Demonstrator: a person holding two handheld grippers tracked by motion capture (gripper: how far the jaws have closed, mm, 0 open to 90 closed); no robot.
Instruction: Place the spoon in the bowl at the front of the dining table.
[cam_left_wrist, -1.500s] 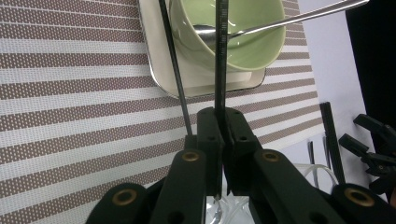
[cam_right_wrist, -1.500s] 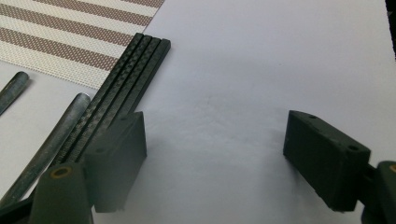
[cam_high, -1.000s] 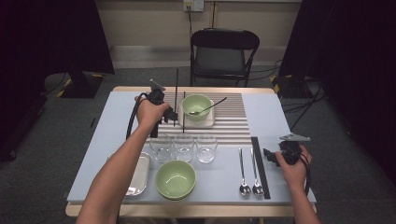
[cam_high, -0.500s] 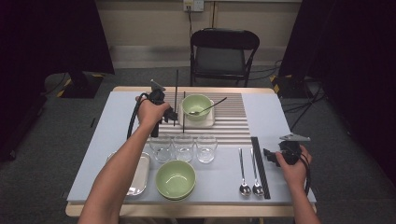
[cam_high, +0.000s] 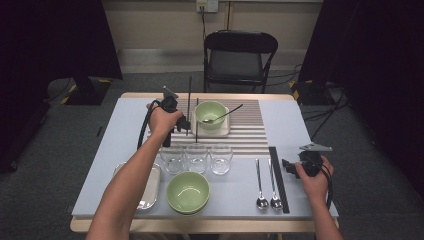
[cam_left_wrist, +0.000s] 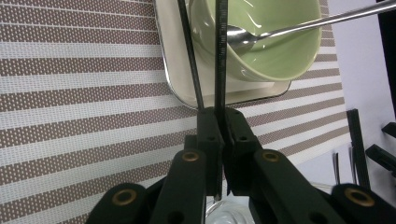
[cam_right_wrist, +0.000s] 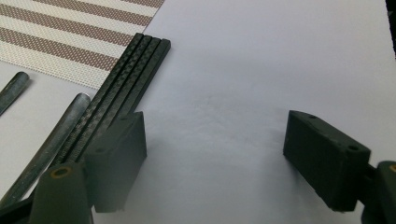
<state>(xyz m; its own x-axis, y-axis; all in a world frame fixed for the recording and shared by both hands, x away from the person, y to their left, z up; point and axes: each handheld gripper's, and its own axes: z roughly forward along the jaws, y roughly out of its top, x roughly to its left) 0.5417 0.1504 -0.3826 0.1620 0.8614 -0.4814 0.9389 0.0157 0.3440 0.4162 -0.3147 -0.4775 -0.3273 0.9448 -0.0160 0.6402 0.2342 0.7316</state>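
Note:
My left gripper (cam_high: 183, 123) is shut on a pair of black chopsticks (cam_high: 190, 102) that stand upright over the striped placemat (cam_high: 250, 131), just left of a green bowl (cam_high: 210, 111). In the left gripper view the jaws (cam_left_wrist: 220, 117) pinch both chopsticks (cam_left_wrist: 220, 56), which rise in front of the green bowl (cam_left_wrist: 280, 51) and the spoon (cam_left_wrist: 299, 25) resting in it. The bowl sits on a white tray (cam_left_wrist: 175, 70). My right gripper (cam_high: 288, 166) rests open near the table's right front, beside a flat bundle of black chopsticks (cam_high: 279, 176). Its jaws (cam_right_wrist: 215, 158) stand wide apart with nothing between them, and the bundle (cam_right_wrist: 128, 84) lies by its left jaw.
Three clear glasses (cam_high: 197, 158) stand in a row at mid-table. A second green bowl (cam_high: 188, 192) and a metal tray (cam_high: 150, 186) sit at the front. Two spoons (cam_high: 260, 182) lie left of the chopstick bundle. A black folding chair (cam_high: 240, 55) stands behind the table.

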